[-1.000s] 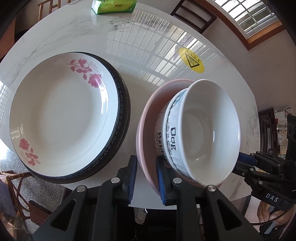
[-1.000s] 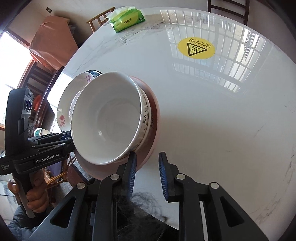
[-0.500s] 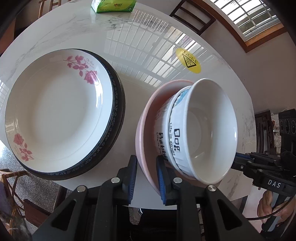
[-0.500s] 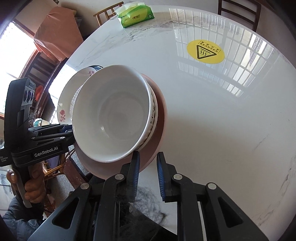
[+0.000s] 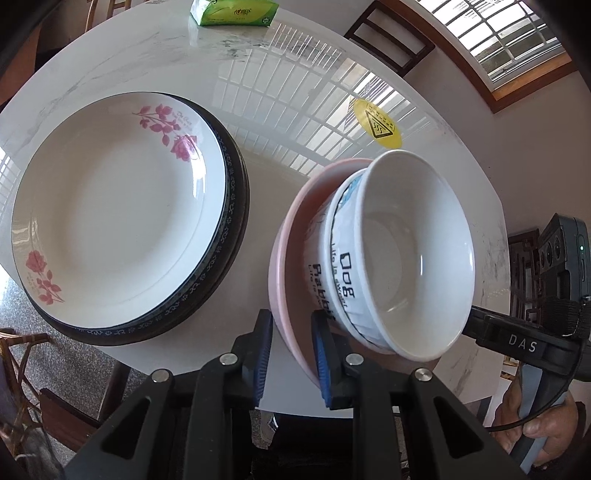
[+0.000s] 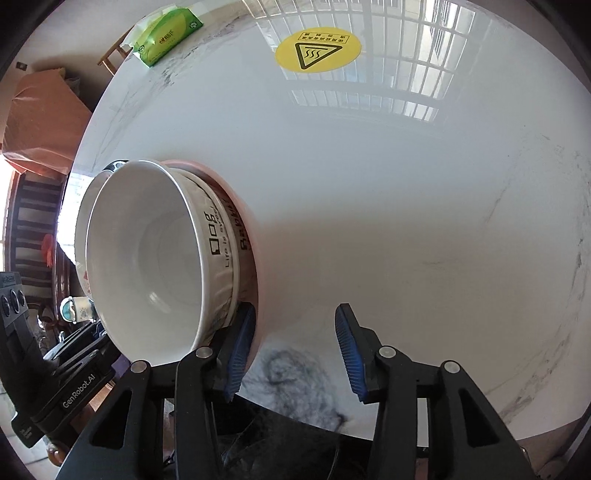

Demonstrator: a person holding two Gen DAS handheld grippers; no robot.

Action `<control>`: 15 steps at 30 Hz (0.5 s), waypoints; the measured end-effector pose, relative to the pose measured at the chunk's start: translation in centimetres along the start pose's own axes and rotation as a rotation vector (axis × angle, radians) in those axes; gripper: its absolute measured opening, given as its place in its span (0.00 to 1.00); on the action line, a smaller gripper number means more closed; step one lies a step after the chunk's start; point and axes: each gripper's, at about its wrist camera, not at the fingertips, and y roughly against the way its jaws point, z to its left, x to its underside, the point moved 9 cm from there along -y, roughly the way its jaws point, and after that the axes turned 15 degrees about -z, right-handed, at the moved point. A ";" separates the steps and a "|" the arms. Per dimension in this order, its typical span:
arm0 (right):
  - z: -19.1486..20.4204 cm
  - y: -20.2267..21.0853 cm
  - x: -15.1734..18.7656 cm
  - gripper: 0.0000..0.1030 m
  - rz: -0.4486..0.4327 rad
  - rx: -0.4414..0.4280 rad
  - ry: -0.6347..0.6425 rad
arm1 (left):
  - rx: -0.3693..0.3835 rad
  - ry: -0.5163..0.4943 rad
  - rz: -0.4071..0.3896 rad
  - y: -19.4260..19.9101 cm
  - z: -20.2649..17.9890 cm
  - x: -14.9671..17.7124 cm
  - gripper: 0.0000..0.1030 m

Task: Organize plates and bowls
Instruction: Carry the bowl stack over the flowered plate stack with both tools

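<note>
The upper white bowl (image 5: 402, 254) carries black lettering on its outer wall reading "Dog", with a smaller line beneath that starts "Life is"; the rest is too small to read. The bowl nested under it (image 5: 325, 295) shows "Rabbi", cut off. The right tool (image 5: 524, 341) bears "DAS" in white. The left tool (image 6: 70, 387) bears "GenRobot.AI". A round yellow sticker (image 6: 318, 50) on the tabletop (image 6: 406, 184) shows a hot-surface warning triangle; its text is unreadable. Print on the green tissue pack (image 5: 232, 11) is illegible.
</note>
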 end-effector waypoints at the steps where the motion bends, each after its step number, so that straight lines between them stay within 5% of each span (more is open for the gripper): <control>1: 0.1 0.0 -0.2 0.39 -0.010 -0.009 0.009 | 0.009 -0.005 -0.006 0.2 0.2 -0.2 0.21; 5: 2.1 0.3 -0.2 0.14 -0.036 -0.092 0.125 | 0.006 -0.064 -0.029 0.3 0.1 -0.4 0.18; 15: 2.0 1.2 -0.5 0.18 -0.114 -0.195 0.153 | 0.029 -0.101 -0.066 0.2 -0.5 -0.3 0.18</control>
